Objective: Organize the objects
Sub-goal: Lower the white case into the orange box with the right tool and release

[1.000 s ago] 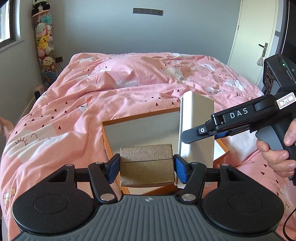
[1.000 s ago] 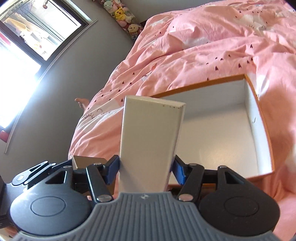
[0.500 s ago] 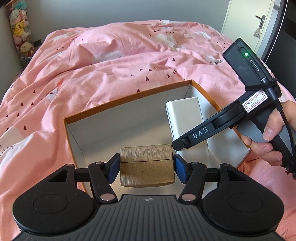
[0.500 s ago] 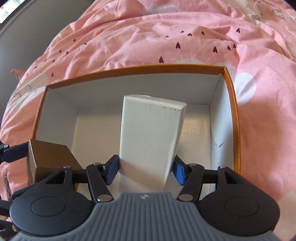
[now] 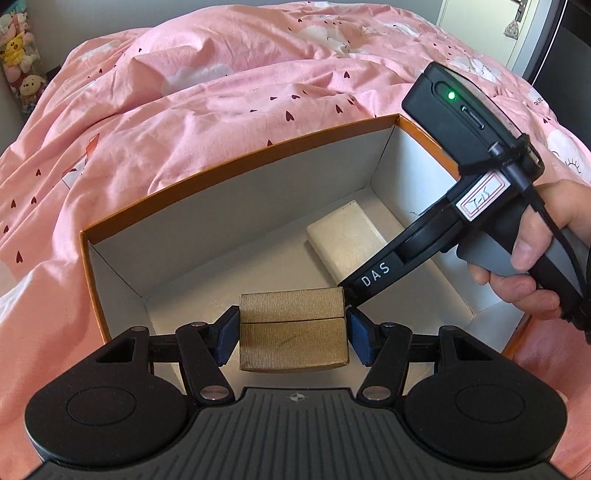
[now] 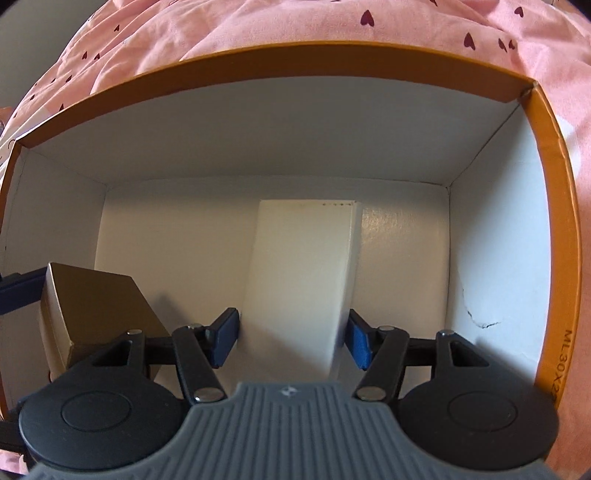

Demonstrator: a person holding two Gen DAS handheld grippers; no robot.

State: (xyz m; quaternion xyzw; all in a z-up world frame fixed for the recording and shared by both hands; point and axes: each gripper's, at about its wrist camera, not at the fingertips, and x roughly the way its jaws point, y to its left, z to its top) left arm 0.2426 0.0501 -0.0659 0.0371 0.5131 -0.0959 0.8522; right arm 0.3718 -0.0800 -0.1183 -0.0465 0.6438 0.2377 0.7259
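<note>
My left gripper (image 5: 291, 332) is shut on a small gold box (image 5: 291, 339) and holds it inside the near part of an open orange-rimmed cardboard box (image 5: 236, 162). My right gripper (image 6: 293, 336) is shut on a long white box (image 6: 303, 266), whose far end rests on the big box's white floor (image 6: 177, 229) near the right wall. The white box also shows in the left wrist view (image 5: 343, 240), partly hidden by the right gripper's body (image 5: 469, 206). The gold box shows at the left of the right wrist view (image 6: 92, 302).
The cardboard box sits on a bed with a pink heart-patterned duvet (image 5: 207, 85). Stuffed toys (image 5: 18, 44) stand by the wall at far left. A white door (image 5: 480, 22) is at far right.
Both grippers have moved down and forward into the cardboard box. The white box went from above the rim to lying low on the box floor; the gold box lowered inside too.
</note>
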